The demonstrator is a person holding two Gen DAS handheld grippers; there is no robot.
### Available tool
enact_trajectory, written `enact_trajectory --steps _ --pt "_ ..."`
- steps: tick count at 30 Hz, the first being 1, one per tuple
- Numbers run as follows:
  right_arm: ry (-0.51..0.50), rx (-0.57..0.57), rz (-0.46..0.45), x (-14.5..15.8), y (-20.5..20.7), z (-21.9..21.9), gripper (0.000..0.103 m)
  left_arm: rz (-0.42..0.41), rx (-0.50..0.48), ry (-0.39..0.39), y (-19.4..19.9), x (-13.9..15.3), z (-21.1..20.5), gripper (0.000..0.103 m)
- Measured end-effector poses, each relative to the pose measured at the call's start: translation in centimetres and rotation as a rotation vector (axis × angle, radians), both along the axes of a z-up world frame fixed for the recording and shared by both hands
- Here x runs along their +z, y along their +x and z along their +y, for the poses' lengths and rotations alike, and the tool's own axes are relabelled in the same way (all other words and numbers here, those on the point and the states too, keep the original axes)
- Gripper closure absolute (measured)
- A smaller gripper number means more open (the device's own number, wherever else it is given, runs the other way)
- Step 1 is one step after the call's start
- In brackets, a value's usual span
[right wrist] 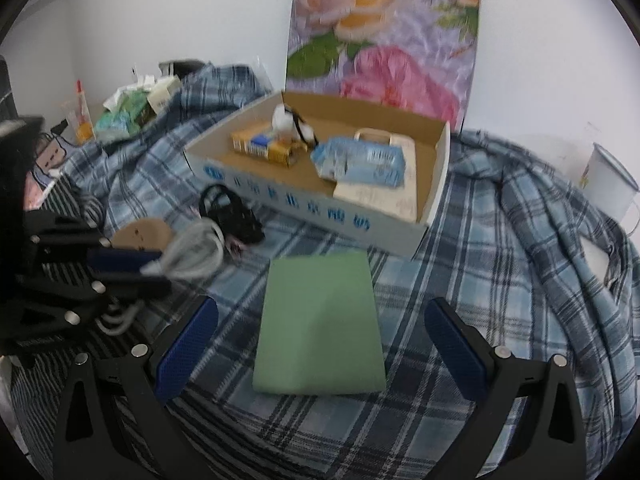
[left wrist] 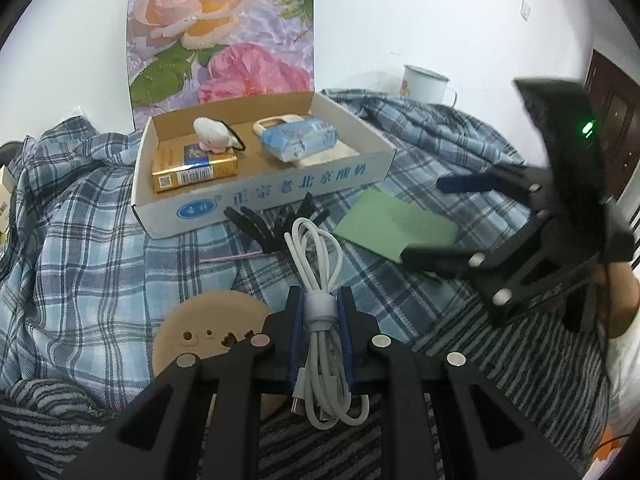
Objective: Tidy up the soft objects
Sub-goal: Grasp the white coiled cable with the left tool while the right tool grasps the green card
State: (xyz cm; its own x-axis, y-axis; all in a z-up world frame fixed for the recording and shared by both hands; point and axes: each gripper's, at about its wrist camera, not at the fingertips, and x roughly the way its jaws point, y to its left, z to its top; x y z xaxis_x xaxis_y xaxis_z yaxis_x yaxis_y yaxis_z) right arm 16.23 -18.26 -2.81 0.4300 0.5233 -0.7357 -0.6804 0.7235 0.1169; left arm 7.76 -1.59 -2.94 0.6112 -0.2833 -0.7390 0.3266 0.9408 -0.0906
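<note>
My left gripper (left wrist: 319, 300) is shut on a coiled white cable (left wrist: 318, 264) and holds it above the plaid cloth (left wrist: 80, 240); the held cable also shows in the right wrist view (right wrist: 192, 250). An open cardboard box (left wrist: 280, 196) ahead holds a white plush toy (left wrist: 214, 134), a gold pack (left wrist: 196, 168) and a blue tissue pack (left wrist: 300, 138). My right gripper (right wrist: 320, 320) is open, its fingers either side of a green folded cloth (right wrist: 320, 324), which also shows in the left wrist view (left wrist: 392, 224).
A black cord bundle (left wrist: 276, 220) lies in front of the box, and a tan round pad (left wrist: 208, 332) near my left gripper. A white enamel mug (left wrist: 424, 84) stands at the back right. A floral panel (left wrist: 224, 32) leans on the wall behind the box.
</note>
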Motion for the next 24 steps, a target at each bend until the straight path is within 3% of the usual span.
enact_trajectory --steps 5,7,11,13,24 --pt "-0.072 0.036 0.030 -1.1 -0.2 1.1 0.001 -0.018 0.019 -0.030 0.0 0.5 0.5 0.085" --pt "-0.095 0.034 0.040 -1.5 -0.2 1.2 0.014 -0.025 0.028 -0.031 0.0 0.6 0.6 0.085" --pt "-0.099 0.030 0.066 -1.9 0.3 0.9 0.023 -0.048 0.039 -0.042 -0.2 1.0 0.8 0.085" --pt "-0.099 0.026 0.059 -1.8 0.3 0.9 0.033 -0.056 0.039 -0.051 -0.3 1.1 0.9 0.085" --pt "-0.089 0.046 -0.066 -0.2 -1.3 1.2 0.035 -0.106 0.076 -0.076 -0.6 2.0 1.7 0.085"
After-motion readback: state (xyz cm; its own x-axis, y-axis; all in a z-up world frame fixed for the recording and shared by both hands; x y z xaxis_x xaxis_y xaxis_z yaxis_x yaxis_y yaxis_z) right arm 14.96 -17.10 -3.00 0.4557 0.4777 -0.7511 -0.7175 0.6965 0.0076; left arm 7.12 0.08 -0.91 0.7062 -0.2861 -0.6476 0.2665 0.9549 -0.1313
